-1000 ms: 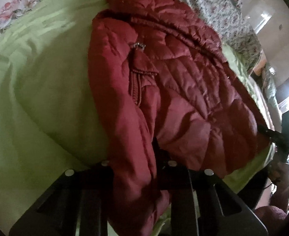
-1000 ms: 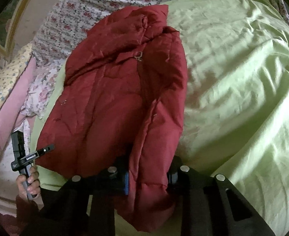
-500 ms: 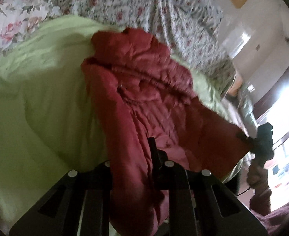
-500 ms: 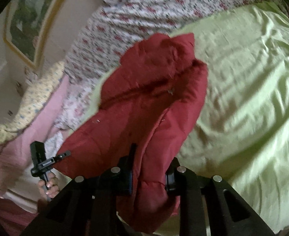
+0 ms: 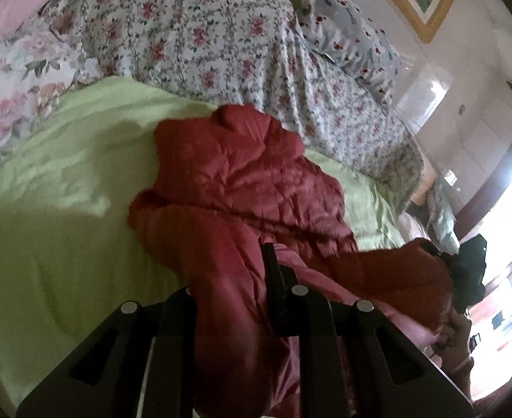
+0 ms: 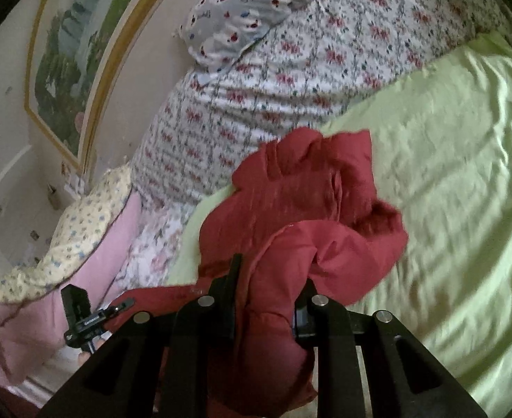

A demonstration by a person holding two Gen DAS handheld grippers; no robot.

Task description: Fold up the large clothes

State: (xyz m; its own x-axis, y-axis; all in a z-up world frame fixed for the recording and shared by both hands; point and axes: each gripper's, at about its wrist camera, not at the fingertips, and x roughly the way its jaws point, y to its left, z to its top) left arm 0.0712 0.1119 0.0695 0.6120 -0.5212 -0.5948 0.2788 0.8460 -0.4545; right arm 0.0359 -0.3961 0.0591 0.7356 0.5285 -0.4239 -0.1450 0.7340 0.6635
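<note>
A red quilted jacket (image 5: 242, 181) lies on a light green sheet (image 5: 47, 244), its near hem lifted off the bed. My left gripper (image 5: 231, 296) is shut on the jacket's hem, the fabric bunched between the fingers. My right gripper (image 6: 266, 299) is shut on the other hem corner of the jacket (image 6: 301, 209), which folds up toward the collar. The right gripper shows at the right of the left wrist view (image 5: 468, 271); the left gripper shows at the lower left of the right wrist view (image 6: 82, 317).
A floral quilt (image 5: 203, 35) and a floral pillow (image 6: 242, 10) are piled behind the jacket. A pink blanket (image 6: 29, 313) lies beside the bed. A framed painting (image 6: 71, 52) hangs on the wall. The green sheet (image 6: 447, 191) spreads wide to the right.
Both grippers have lifted the jacket's hem and carried it up toward the collar. The jacket, flat a second ago, is now bunched and half doubled over.
</note>
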